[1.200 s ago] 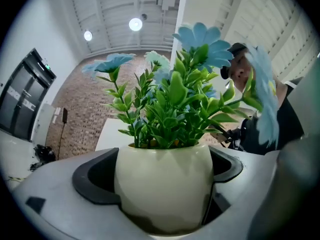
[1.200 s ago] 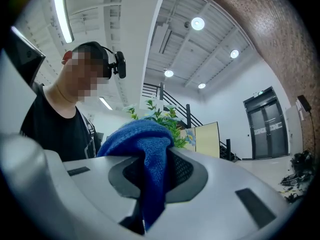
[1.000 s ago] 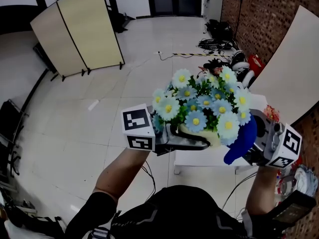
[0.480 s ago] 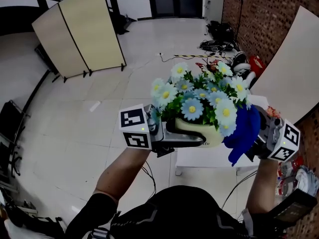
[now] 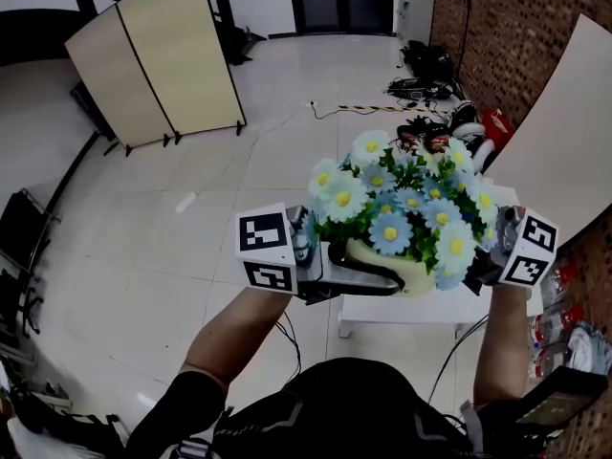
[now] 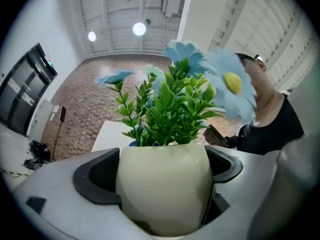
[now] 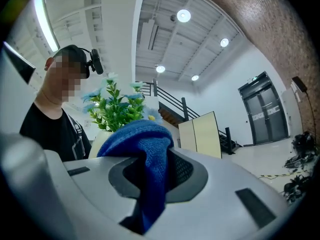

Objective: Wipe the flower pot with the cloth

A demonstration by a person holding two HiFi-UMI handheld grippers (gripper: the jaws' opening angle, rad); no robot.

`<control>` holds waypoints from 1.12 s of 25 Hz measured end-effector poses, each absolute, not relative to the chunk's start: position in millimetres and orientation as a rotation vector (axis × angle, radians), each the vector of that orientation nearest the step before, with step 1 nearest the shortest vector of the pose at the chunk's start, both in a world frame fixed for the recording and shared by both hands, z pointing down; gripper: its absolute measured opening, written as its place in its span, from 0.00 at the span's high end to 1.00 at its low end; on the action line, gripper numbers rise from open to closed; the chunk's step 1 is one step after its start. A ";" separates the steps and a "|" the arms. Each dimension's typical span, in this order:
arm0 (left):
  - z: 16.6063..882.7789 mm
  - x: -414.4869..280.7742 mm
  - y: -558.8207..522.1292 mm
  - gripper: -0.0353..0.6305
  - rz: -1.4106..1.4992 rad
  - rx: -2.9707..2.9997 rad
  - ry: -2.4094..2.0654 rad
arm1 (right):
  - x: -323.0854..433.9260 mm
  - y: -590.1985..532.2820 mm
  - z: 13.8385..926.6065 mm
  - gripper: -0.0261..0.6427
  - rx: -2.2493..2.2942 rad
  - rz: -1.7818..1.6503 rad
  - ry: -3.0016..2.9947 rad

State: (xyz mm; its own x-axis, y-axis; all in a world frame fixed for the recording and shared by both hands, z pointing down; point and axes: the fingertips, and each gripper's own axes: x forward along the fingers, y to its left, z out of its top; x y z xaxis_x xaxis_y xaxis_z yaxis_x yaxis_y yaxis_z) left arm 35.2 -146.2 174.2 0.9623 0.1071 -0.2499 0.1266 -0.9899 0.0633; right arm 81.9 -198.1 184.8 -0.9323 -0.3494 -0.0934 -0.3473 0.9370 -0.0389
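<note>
No words, brands, numbers or signs can be read. The only printed marks are black-and-white square patterns on the marker cube [image 5: 266, 249] of the left gripper [image 6: 162, 176], left of the flower pot [image 5: 406, 273], and on the marker cube [image 5: 529, 251] of the right gripper [image 7: 150, 179], right of it.

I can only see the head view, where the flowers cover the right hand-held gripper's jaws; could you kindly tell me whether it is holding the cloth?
Observer: Yes. The right gripper view shows the blue cloth pinched between the jaws of the right hand-held gripper.
Operator: Thank you. How does the left one hold the pot?
Observer: In the left gripper view, the left hand-held gripper has its jaws closed on the two sides of the cream flower pot.
</note>
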 end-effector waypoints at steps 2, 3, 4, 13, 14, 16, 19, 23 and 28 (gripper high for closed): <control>175.2 33.6 -147.3 0.13 -0.382 3.042 0.152 | 87.3 -189.6 184.3 0.89 -0.559 -0.015 2.990; 175.5 33.7 -147.7 0.13 -0.382 3.047 0.138 | 91.0 -183.7 182.6 0.89 -0.567 -0.004 2.981; 176.2 34.4 -148.4 0.13 -0.381 3.050 0.121 | 94.6 -177.1 180.7 0.89 -0.573 0.008 2.970; 183.7 48.2 -178.8 0.13 -0.409 3.053 -0.059 | 97.1 -136.7 170.8 0.89 -0.647 0.216 2.955; 182.8 53.7 -182.8 0.13 -0.412 3.052 -0.067 | 102.1 -138.2 169.1 0.89 -0.664 0.230 2.950; 179.2 59.4 -186.1 0.14 -0.427 3.051 -0.070 | 113.0 -140.9 165.0 0.89 -0.702 0.230 2.914; 166.2 52.9 -182.3 0.14 -0.461 3.048 -0.068 | 125.9 -140.9 154.9 0.89 -0.771 0.180 2.832; 156.0 55.5 -186.8 0.14 -0.455 3.051 -0.079 | 141.5 -148.3 154.1 0.89 -0.821 0.128 2.807; 160.0 55.8 -180.2 0.14 -0.467 3.045 -0.046 | 140.5 -174.2 157.2 0.89 -0.912 0.120 2.827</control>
State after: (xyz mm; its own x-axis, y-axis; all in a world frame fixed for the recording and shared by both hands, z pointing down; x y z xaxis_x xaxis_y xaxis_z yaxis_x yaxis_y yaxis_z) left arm 55.8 -180.2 160.0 0.9536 -0.0385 -0.2986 -0.0202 -0.9977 0.0644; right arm 140.5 -174.2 157.2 -0.7989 -0.5728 -0.1836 -0.5862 0.8098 0.0247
